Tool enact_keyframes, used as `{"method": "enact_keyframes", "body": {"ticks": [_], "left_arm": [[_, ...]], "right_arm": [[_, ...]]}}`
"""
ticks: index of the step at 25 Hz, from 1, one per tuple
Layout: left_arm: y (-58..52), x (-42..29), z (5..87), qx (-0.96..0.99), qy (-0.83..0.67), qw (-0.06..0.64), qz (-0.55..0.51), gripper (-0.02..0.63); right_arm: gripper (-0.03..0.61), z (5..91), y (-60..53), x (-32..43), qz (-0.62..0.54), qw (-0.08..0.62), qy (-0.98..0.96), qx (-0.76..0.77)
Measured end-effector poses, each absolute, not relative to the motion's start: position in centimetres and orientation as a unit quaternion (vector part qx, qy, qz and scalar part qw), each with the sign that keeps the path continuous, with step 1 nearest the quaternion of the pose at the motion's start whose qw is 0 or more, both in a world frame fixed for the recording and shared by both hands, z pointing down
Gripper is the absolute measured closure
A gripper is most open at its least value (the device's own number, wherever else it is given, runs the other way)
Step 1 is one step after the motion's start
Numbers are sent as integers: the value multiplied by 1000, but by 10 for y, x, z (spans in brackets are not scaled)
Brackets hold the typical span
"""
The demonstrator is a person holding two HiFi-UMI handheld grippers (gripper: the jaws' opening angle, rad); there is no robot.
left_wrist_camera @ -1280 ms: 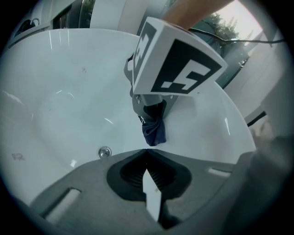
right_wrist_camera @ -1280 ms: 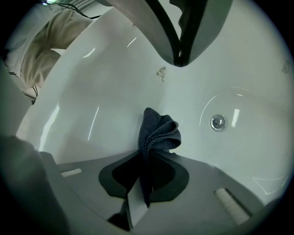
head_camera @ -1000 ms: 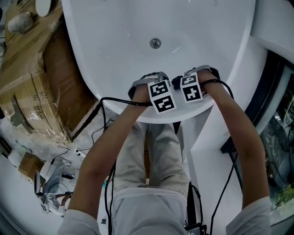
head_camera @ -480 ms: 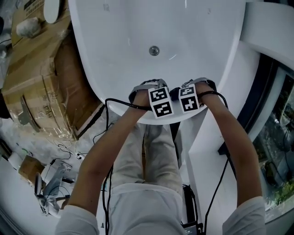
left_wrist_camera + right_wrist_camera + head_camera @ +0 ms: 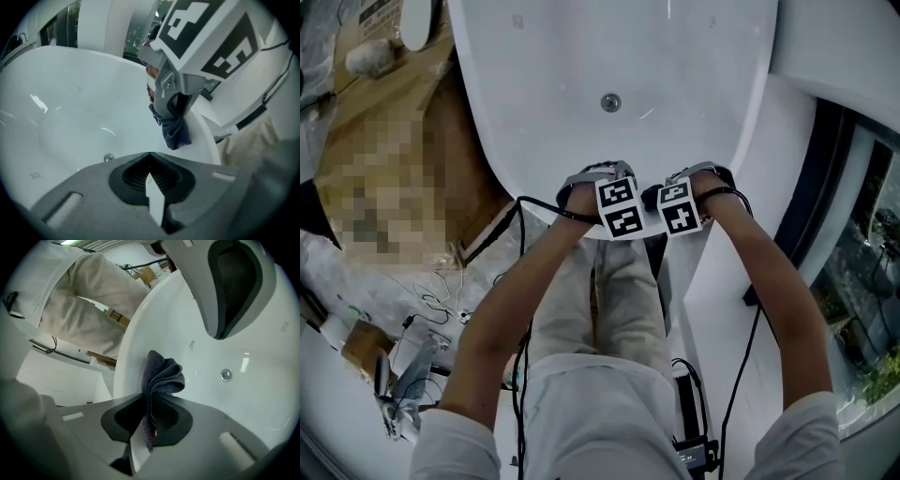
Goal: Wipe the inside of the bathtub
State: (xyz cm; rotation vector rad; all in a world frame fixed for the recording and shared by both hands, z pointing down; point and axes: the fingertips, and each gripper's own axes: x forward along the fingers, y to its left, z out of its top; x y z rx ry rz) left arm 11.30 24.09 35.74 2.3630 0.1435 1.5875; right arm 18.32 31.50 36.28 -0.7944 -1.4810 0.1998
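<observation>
At the six-o'clock rim of the bathtub [image 5: 534,66], the right gripper [image 5: 146,423] pinches a dark cloth [image 5: 163,376], poised to wipe toward the drain [image 5: 610,102] at twelve, while the left gripper [image 5: 151,187], jaws together and seemingly empty, hovers at its nine.

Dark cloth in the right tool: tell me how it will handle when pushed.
Probably floppy: the dark cloth bunches in loose folds beyond the right tool. Likely light, since a pinched edge holds it. It should slide easily on the glossy bathtub wall.
</observation>
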Motion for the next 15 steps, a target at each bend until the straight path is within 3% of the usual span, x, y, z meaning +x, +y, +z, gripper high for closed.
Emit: {"method": "enact_keyframes", "body": {"ticks": [8,15], "left_arm": [[257,97,330,818,24,165,550,611],[252,76,288,814,28,144,562,611]], "right_arm": [[534,338,326,176,104,654,-671,-334],[534,294,331,140,163,603,-735,-266]]}}
